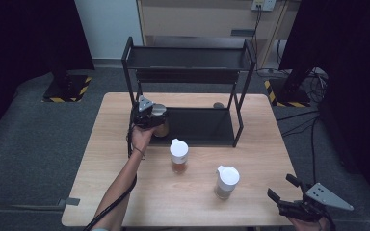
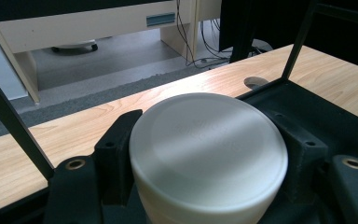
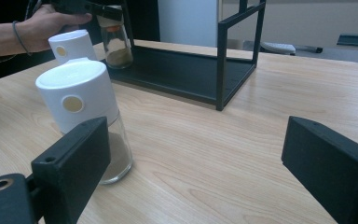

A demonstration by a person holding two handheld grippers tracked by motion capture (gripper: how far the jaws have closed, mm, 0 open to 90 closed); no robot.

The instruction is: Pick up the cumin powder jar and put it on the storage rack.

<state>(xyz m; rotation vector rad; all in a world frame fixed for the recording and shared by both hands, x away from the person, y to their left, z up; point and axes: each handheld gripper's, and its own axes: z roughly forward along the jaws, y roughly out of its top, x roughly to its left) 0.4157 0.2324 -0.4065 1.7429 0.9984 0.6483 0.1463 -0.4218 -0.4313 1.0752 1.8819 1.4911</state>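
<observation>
My left gripper (image 1: 155, 117) is shut on the white cap of a glass spice jar (image 1: 162, 127) at the left front corner of the black rack's lower shelf (image 1: 202, 126). In the left gripper view that cap (image 2: 208, 154) sits between the two jaws, which press on its sides. In the right gripper view the same jar (image 3: 116, 46) is upright with brown powder in it, under the person's hand. My right gripper (image 1: 280, 186) hovers open at the table's near right corner, and nothing is between its jaws (image 3: 196, 158).
Two more white-capped jars stand on the wooden table (image 1: 115, 192): one in the middle (image 1: 178, 155) and one nearer the right gripper (image 1: 226, 181), close to its left jaw (image 3: 81, 112). The rack's upper shelf (image 1: 192, 57) is bare. A round cable hole (image 1: 218, 105) lies behind the rack.
</observation>
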